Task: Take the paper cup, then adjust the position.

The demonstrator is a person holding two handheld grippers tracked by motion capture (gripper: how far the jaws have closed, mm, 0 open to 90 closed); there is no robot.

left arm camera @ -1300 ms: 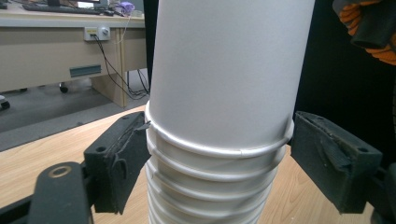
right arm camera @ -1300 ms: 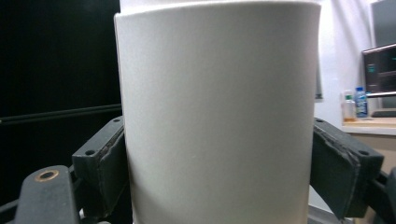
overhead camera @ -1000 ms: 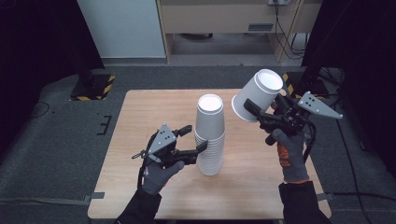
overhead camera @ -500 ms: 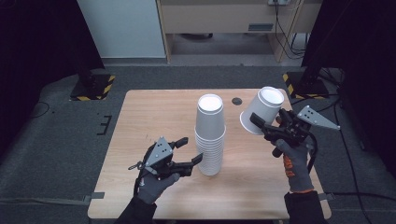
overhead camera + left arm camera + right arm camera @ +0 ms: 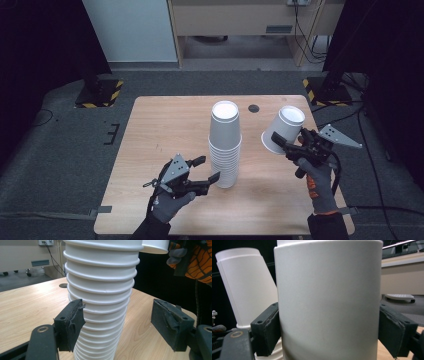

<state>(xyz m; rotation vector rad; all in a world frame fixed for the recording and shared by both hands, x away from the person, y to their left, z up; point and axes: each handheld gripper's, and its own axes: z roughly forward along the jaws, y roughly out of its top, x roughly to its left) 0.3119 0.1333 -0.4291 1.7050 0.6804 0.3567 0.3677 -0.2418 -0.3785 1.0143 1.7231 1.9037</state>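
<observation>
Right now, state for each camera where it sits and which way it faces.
High view: above the person's side, facing forward and down on the table; both gloved hands show.
Left gripper view: on the left gripper, looking along its jaws at the cup stack.
Right gripper view: on the right gripper, facing its held cup.
Shared: all three show the stack.

No text, label, brand or number can be read anywhere. The white cups (image 5: 226, 145) are plain and unprinted. The only sign-like marks are the yellow-and-black hazard stripes (image 5: 116, 94) on the stand bases beside the table, which carry no words.
</observation>
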